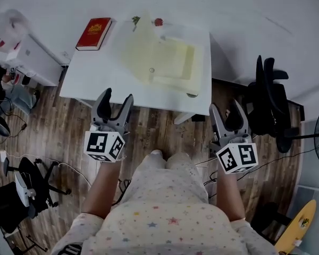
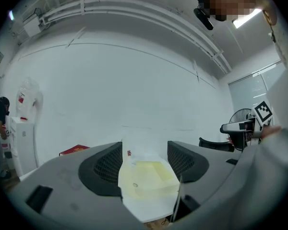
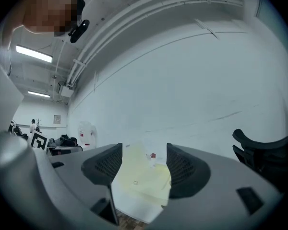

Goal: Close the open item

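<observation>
A pale yellow folder (image 1: pixel 159 60) lies open on the white table (image 1: pixel 90 73), its flap raised toward the far left. It shows between the jaws in the left gripper view as the folder (image 2: pixel 146 178) and in the right gripper view as the folder (image 3: pixel 141 178). My left gripper (image 1: pixel 117 101) hangs open just off the table's near edge, with nothing in it. My right gripper (image 1: pixel 227 110) is open too, empty, to the right of the table's near corner above the floor.
A red book (image 1: pixel 94 33) lies at the table's far left. A small red object (image 1: pixel 158 22) and a green bit (image 1: pixel 135 19) sit at the far edge. A black office chair (image 1: pixel 268 102) stands right of the table. A white cabinet (image 1: pixel 34 60) stands to the left.
</observation>
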